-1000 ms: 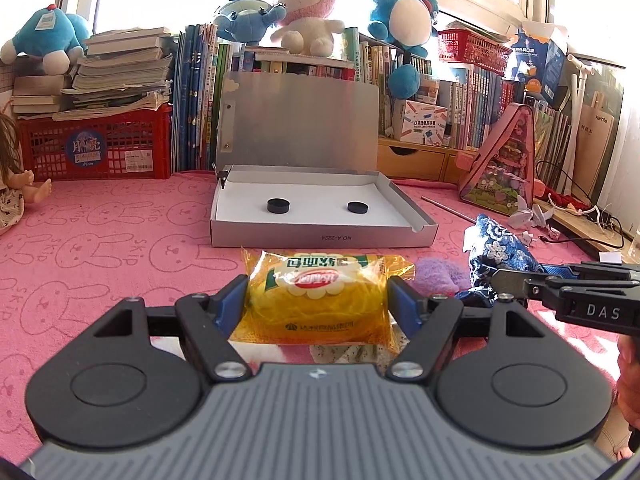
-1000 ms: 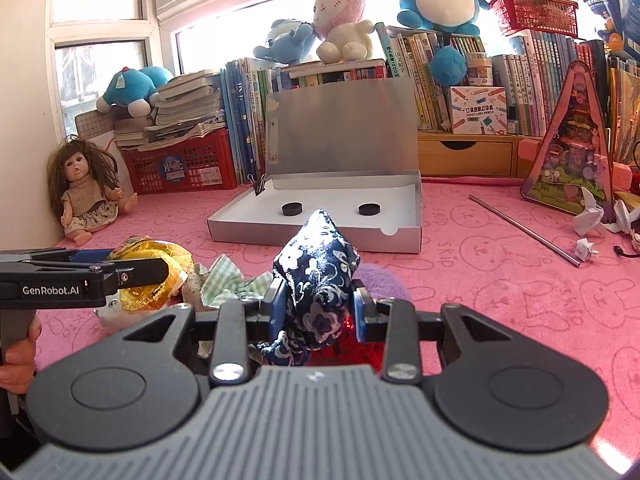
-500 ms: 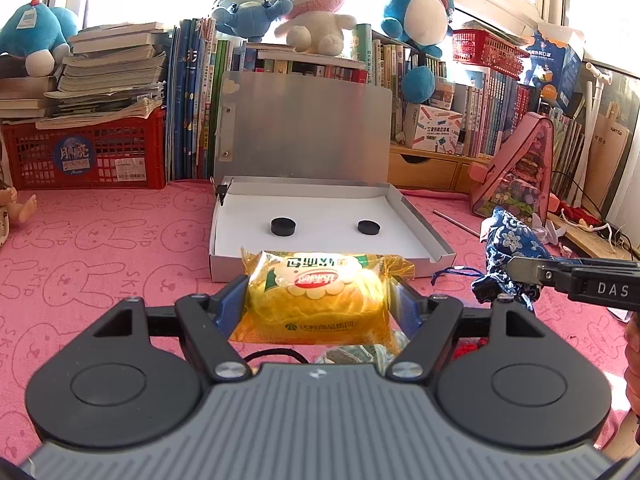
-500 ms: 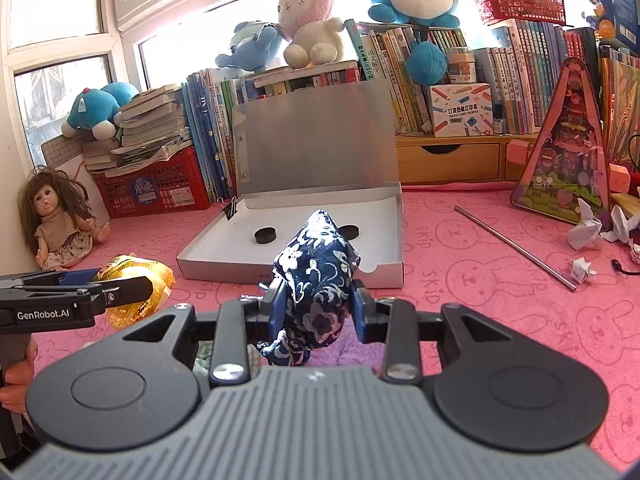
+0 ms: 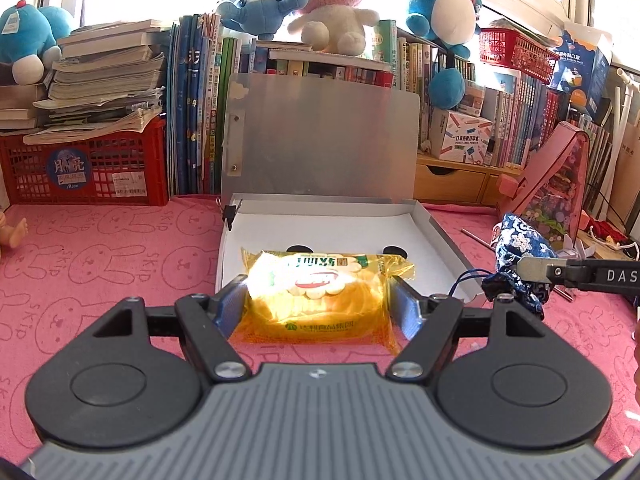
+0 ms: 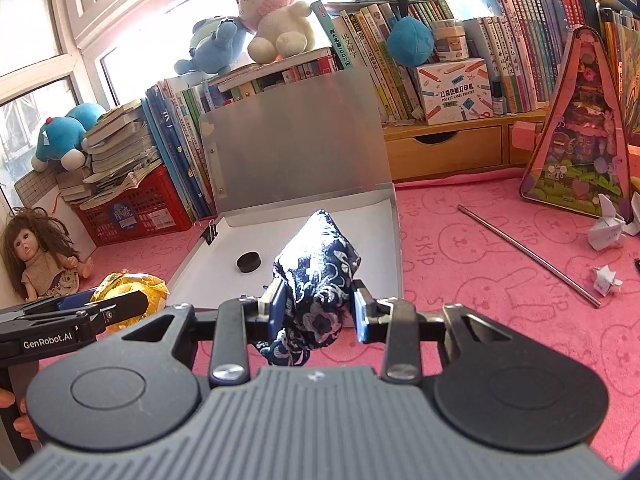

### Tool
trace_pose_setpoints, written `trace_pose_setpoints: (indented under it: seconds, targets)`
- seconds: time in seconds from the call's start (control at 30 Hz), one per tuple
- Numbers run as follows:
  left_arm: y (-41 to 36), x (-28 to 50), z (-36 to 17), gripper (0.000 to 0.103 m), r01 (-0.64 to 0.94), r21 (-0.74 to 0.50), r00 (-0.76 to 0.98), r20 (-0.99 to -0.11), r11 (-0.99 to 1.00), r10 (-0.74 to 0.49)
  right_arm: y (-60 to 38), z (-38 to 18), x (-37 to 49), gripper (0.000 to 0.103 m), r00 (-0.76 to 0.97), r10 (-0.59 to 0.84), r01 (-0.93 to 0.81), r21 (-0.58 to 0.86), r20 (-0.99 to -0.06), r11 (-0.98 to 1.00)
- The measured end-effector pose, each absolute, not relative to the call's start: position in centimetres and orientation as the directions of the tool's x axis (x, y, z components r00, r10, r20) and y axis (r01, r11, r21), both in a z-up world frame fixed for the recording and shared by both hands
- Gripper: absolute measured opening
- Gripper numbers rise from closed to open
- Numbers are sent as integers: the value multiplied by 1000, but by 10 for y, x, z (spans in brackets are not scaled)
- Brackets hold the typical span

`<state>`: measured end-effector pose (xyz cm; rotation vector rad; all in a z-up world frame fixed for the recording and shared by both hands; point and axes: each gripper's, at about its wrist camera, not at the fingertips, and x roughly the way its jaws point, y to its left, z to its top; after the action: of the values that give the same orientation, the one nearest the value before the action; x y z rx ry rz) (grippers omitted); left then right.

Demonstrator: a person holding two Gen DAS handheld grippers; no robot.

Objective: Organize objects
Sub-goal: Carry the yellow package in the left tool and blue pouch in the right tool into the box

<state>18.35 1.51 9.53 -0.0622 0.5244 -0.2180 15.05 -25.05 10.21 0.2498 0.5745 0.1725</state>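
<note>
My left tongs (image 5: 316,300) pinch the yellow snack packet (image 5: 320,300) and my right tongs (image 6: 316,312) pinch the blue floral pouch (image 6: 316,280), both before the open box (image 5: 436,236) at twelve o'clock, where slippery wrapping could slide free.

The yellow snack packet (image 5: 320,300) hides the near halves of the two black discs (image 5: 298,249) in the open box (image 5: 436,236) and the box's front rim. In the right wrist view the blue floral pouch (image 6: 316,280) covers the second disc entirely. The doll (image 5: 14,232) at the surface's left edge is cut to a single foot. Small print on the book spines (image 6: 500,60) is unreadable. A hand (image 6: 16,412) shows only fingertips at the frame's edge.
</note>
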Motion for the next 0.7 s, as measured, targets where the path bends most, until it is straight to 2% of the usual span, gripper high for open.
trace_pose_setpoints:
  seconds: [0.5,0.7]
  targets:
    - [8,245,81,78,147,-126,825,-532,981,-192,-254,88,209,39,797,228,-41,327,-559,944]
    - [1,265,70,78,148,-87,813,-556,985,-172,-253,74,232,39,768,267,-34,379,-582,925]
